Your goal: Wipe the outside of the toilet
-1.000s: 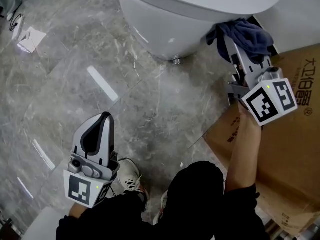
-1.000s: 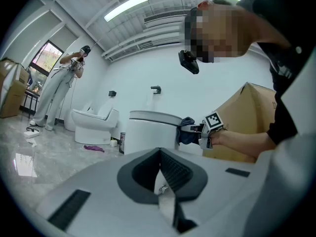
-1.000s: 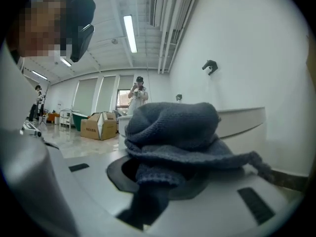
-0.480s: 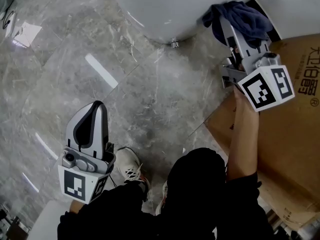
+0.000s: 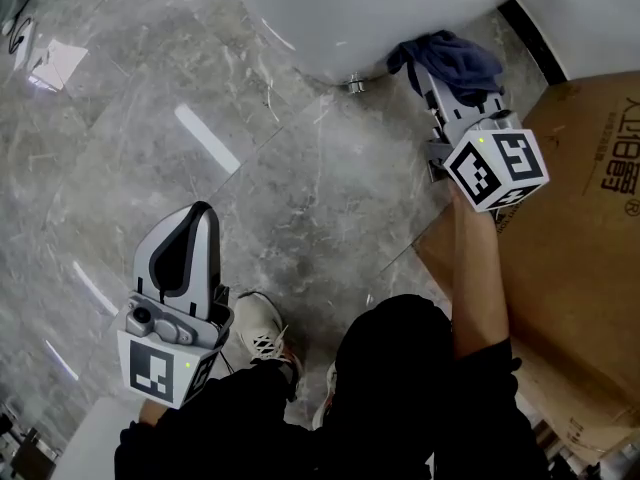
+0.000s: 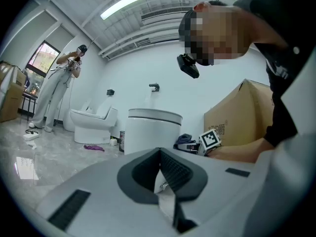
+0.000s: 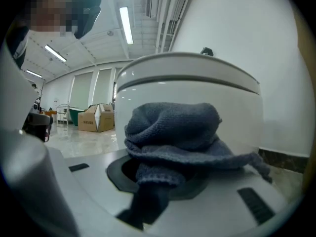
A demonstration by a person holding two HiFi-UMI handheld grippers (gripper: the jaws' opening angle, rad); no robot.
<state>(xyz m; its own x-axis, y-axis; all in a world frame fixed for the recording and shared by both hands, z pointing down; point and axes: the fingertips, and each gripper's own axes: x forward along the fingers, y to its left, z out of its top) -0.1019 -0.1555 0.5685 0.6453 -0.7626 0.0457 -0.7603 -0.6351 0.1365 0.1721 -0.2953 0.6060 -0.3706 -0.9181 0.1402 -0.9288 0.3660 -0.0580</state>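
The white toilet point(image 5: 340, 13) fills the top of the head view, and its bowl point(image 7: 197, 102) looms close in the right gripper view. My right gripper point(image 5: 432, 76) is shut on a dark blue cloth point(image 5: 445, 56), held low against the toilet's base on its right side. The bunched cloth point(image 7: 173, 132) covers the jaws. My left gripper point(image 5: 188, 236) hangs over the floor at lower left, shut with nothing in it; its jaws point(image 6: 160, 174) meet in the left gripper view, pointing toward the toilet point(image 6: 150, 130).
A large cardboard box point(image 5: 570, 228) lies right of my right arm. A white wall with a dark skirting point(image 5: 535, 33) runs behind the toilet. My white shoe point(image 5: 262, 353) stands on the grey marble floor point(image 5: 150, 118). A second toilet point(image 6: 91, 125) and a person point(image 6: 61, 90) are far off.
My right gripper has slid down and leftward with the cloth, from under the bowl's rim to the toilet's base near the floor. The left gripper has barely moved.
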